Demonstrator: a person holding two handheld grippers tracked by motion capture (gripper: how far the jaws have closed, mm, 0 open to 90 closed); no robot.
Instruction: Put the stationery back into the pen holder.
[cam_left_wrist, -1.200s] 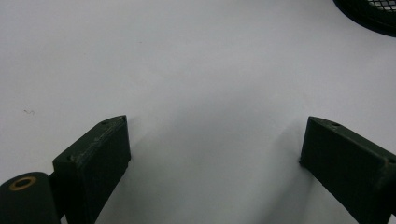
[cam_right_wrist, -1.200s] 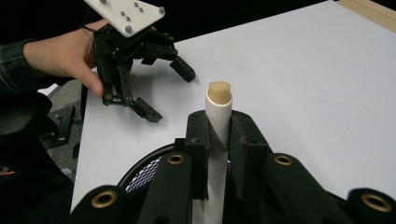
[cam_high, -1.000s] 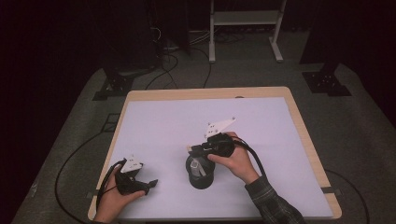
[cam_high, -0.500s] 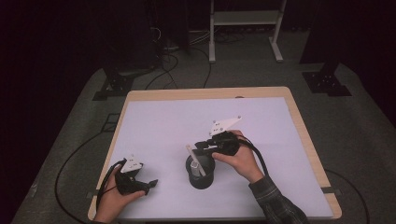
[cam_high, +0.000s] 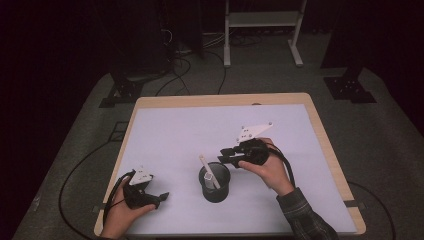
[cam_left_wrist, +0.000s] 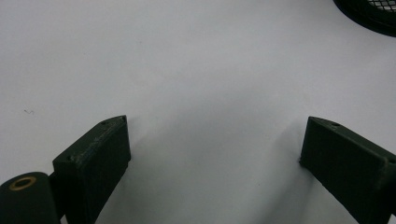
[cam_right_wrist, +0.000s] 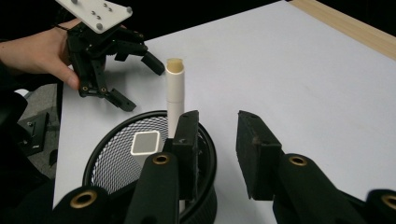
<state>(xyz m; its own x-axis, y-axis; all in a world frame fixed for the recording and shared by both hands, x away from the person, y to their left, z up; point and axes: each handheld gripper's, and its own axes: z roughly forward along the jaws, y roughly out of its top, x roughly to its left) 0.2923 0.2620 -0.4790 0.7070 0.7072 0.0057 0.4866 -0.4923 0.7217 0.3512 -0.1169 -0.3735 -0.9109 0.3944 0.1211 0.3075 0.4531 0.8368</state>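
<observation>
The right tool (cam_high: 226, 156) has just opened and backed off, leaving the white tube (cam_high: 209, 172) standing in the mesh cup (cam_high: 215, 186); the left tool (cam_high: 159, 198) rests apart on the table (cam_high: 175, 130).

Dim room, light falls mainly on the white-topped table (cam_high: 165, 135) with its wood edge. Grey floor mat (cam_high: 390, 130) underneath, black cables (cam_high: 187, 67) trailing across it. White metal stand (cam_high: 262, 20) at back, dark stand bases (cam_high: 350, 87) either side.

The table (cam_high: 150, 125) has a white top with a wooden rim (light wood), and a black mesh cup (cam_high: 215, 187) stands on it near the front.
</observation>
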